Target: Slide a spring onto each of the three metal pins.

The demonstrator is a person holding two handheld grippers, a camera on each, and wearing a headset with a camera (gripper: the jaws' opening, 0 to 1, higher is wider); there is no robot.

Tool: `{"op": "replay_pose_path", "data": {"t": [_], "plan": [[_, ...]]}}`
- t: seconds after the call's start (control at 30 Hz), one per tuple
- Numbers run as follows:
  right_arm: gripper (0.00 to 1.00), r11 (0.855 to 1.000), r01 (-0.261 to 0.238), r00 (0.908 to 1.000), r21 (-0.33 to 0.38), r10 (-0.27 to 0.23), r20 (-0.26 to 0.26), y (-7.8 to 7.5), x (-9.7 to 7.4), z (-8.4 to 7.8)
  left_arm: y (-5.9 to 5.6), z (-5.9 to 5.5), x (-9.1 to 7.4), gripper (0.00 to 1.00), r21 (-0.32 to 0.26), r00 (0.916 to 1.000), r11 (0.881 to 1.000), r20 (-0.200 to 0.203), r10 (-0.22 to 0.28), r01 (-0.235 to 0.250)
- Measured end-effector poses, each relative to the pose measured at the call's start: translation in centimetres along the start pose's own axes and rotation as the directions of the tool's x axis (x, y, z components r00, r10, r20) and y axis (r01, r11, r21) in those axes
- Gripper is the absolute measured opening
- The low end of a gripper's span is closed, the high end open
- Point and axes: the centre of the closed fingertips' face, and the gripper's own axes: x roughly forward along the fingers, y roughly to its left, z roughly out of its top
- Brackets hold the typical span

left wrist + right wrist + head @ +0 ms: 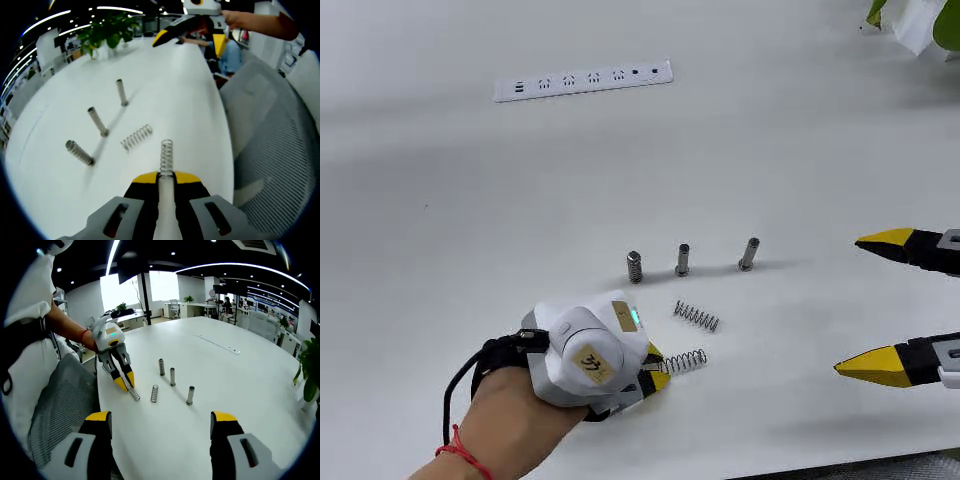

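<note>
Three metal pins stand in a row on the white table: the left pin (634, 266) wears a spring, while the middle pin (682, 259) and right pin (749, 253) are bare. A loose spring (696, 316) lies just in front of them. My left gripper (658, 372) is shut on the end of another spring (685, 361), which sticks straight out past the jaws (166, 156), low over the table. My right gripper (875, 303) hovers off to the right, open wide with nothing between its yellow tips (161, 417).
A white power strip (583, 81) lies far back on the table. A plant (920, 15) sits at the back right corner. The table's front edge runs close behind both grippers, with a mesh chair (270, 150) beyond it.
</note>
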Motion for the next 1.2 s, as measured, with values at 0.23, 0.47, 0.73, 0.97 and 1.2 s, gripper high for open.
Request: {"op": "replay_pose_path", "data": {"t": [0.23,0.47,0.73,0.97,1.2], "plan": [[0.82,1.0,-0.005,1.0,-0.001,0.005,0.007,0.3,0.2,0.4,0.0,1.3,-1.1,0.1,-0.04,0.9976,0.999,0.069,0.004,-0.001],[0.77,1.0,-0.025,0.9993,0.012,0.024,0.028,1.0,0.4,1.4,0.0,3.1,-2.5,0.1,-0.1,0.9845,0.995,0.175,0.014,0.003],[0.68,0.996,-0.035,0.991,0.084,0.024,0.132,1.4,0.4,4.4,0.0,6.1,-4.6,0.1,-0.13,0.9563,0.992,0.291,0.031,0.007],[0.54,0.97,-0.082,0.967,0.23,0.021,0.254,2.1,1.3,7.0,0.3,8.4,-6.1,0.1,-0.148,0.9284,0.989,0.368,0.049,0.007],[0.34,0.902,-0.14,0.9348,0.407,-0.015,0.355,2.6,2.4,8.2,0.4,10.1,-7.2,0.1,-0.167,0.9024,0.986,0.426,0.064,0.009]]}}
